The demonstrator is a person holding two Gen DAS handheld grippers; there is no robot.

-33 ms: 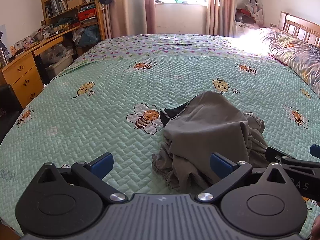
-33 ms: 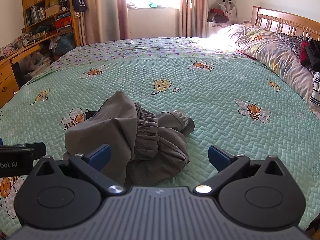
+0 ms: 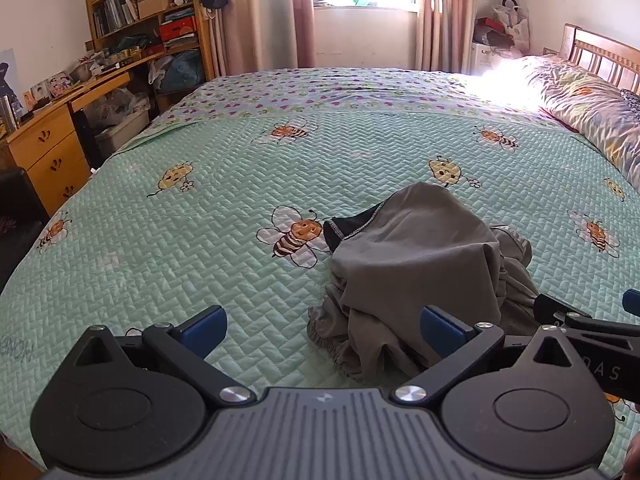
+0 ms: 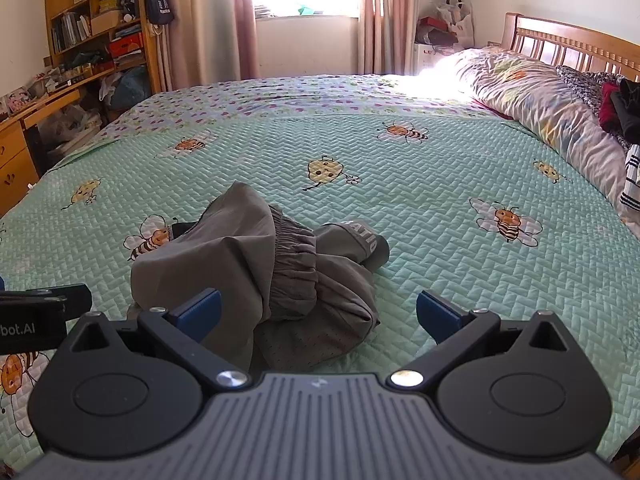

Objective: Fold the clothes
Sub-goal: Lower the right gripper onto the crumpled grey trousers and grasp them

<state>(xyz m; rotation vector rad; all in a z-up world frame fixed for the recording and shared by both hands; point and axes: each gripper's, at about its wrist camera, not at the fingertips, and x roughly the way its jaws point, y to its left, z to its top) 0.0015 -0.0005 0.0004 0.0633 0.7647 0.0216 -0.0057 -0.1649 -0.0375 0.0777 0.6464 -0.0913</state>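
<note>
A crumpled grey garment [image 3: 416,248] with an elastic waistband [image 4: 292,252] lies in a heap on the green bee-print quilt [image 3: 180,248]. My left gripper [image 3: 322,326] is open just above the quilt at the heap's near left edge, and its right pad [image 3: 440,324] sits in front of the cloth. My right gripper [image 4: 318,314] is open too, straddling the heap's near side, with its left pad [image 4: 198,314] against the grey fabric. Neither holds anything. Each gripper shows at the edge of the other's view.
The quilt [image 4: 440,240] spreads wide around the heap. A rolled duvet [image 4: 532,96] and a pile of dark clothes [image 4: 620,108] lie by the wooden headboard [image 4: 568,48] on the right. A wooden desk [image 3: 44,152] and bookshelves [image 3: 132,12] stand off the left side.
</note>
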